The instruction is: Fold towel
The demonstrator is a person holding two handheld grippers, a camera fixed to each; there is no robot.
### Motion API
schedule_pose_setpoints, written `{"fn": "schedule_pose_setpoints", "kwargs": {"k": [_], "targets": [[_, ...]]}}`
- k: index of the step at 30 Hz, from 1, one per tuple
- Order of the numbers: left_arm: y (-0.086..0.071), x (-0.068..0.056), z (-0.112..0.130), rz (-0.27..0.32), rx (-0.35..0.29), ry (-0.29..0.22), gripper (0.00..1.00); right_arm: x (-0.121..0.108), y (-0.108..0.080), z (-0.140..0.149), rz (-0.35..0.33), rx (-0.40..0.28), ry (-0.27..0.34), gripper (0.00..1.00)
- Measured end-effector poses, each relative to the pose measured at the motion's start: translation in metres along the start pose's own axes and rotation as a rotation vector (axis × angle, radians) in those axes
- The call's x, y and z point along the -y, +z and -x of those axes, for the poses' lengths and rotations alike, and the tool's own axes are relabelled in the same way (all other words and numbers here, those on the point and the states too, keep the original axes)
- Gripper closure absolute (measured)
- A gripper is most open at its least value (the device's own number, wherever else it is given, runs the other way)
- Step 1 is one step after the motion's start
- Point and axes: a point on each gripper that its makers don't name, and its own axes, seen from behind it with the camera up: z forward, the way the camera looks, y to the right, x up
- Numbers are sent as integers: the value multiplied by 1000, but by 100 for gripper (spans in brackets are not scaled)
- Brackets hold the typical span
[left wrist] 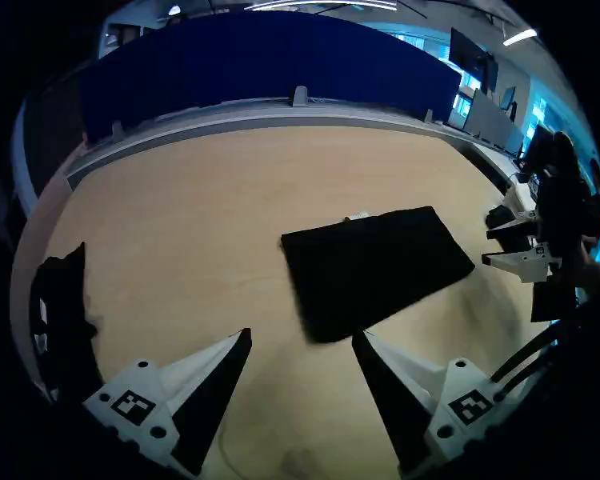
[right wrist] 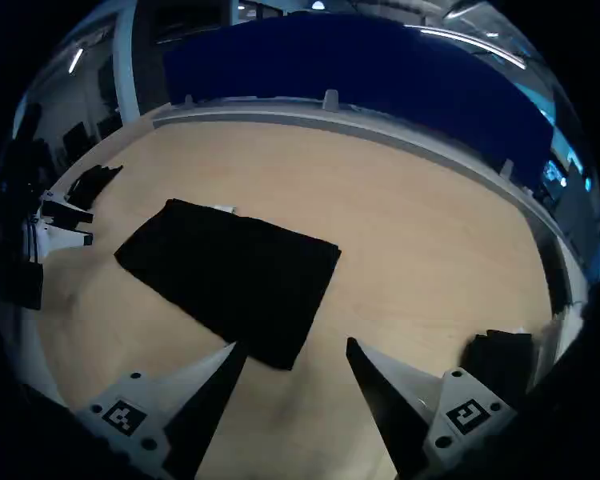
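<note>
black is the towel (left wrist: 376, 268), and it is laid flat on the pale wood surface (left wrist: 188, 208), just past the tips of both claws. in the left gripper view it is seen at about 1 o'clock from the left claw (left wrist: 300, 376). in the right gripper view it is seen at about 11 o'clock from the right claw (right wrist: 296, 384). both claws are spread wide, and nothing is held in either one. a small white tag (left wrist: 358, 216) is seen at the far edge of the towel.

some things could go wrong from here. if too little cloth is pinched at a corner, it could be dropped halfway. if the two claws are not lifted together, one side could be dragged and the edges would not be lined up. the surface looks smooth, so the whole towel could be pushed along instead of picked up. what looks like another dark cloth (left wrist: 60, 320) is seen at 8 o'clock in the left gripper view, well apart, and it could be grabbed by mistake.
</note>
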Motion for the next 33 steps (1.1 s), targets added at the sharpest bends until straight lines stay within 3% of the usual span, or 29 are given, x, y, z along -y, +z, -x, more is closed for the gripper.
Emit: {"fn": "schedule_pose_setpoints", "kwargs": {"k": [6, 14, 19, 33], "targets": [[-10, -2, 6, -6, -2, -9, 7, 3, -3, 10, -29, 26, -51, 4], [-26, -4, 12, -15, -10, -13, 7, 12, -3, 26, -98, 90, -188, 4], [-33, -1, 16, -24, -11, -10, 7, 13, 1, 28, -117, 117, -234, 7], [-46, 3, 32, -37, -6, -42, 7, 13, 11, 36, -142, 164, -282, 47]]}}
